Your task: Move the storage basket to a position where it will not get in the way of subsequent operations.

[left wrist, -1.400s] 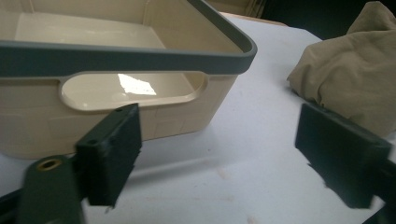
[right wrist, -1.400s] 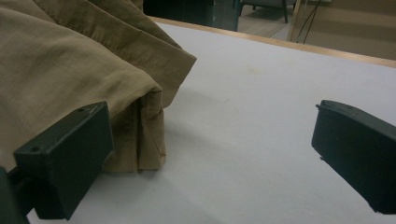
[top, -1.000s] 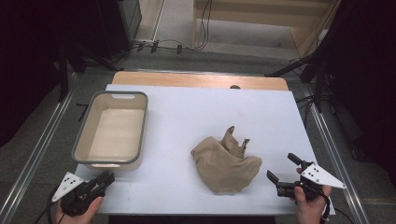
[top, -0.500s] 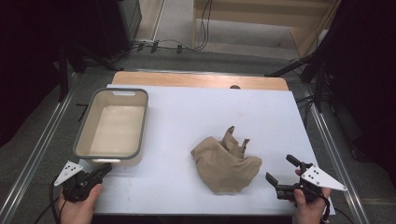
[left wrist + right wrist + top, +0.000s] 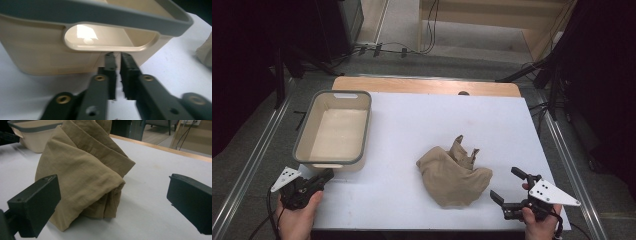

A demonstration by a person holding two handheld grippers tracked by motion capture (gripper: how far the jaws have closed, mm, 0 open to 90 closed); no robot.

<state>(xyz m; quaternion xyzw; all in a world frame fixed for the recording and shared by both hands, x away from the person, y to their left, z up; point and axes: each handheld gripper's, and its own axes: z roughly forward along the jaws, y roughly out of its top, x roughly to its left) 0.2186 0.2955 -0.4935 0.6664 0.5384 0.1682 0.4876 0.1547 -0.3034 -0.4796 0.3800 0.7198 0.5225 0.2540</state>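
Now the crumpled tan cloth (image 5: 453, 176) lies on the white surface (image 5: 422, 125), just beside the right tool (image 5: 508, 190), toward the left of it. That tool is open wide and holds nothing. It is much nearer to the cloth than the left tool (image 5: 319, 180). The left tool's jaws have just been opening a little; nothing is between them. It points at the beige tub (image 5: 333, 129), which is empty.
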